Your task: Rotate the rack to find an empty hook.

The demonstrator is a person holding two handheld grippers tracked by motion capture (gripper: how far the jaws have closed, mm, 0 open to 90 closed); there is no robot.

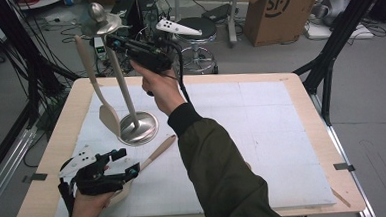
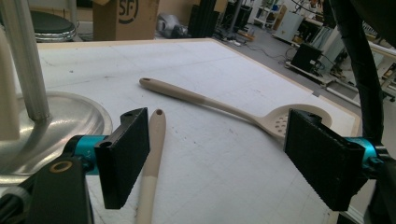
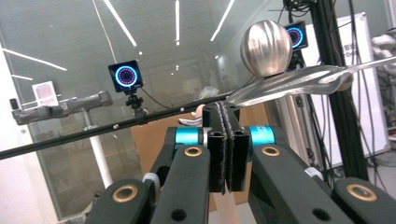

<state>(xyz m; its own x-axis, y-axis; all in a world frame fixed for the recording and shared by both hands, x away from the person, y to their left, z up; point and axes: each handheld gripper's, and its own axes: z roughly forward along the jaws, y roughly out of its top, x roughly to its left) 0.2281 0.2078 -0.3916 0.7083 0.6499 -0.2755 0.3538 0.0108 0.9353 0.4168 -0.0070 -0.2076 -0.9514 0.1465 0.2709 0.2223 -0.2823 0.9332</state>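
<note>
Left gripper (image 1: 126, 161), jaws apart, lies before the stand (image 1: 131, 116), partly hiding two spatulas (image 2: 205, 100). Right gripper (image 3: 226, 114), clamped on a spatula handle (image 1: 87, 59), hides its grip.

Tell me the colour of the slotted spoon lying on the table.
Beige, with a paler handle end; the slotted spoon shows best in the left gripper view.
</note>
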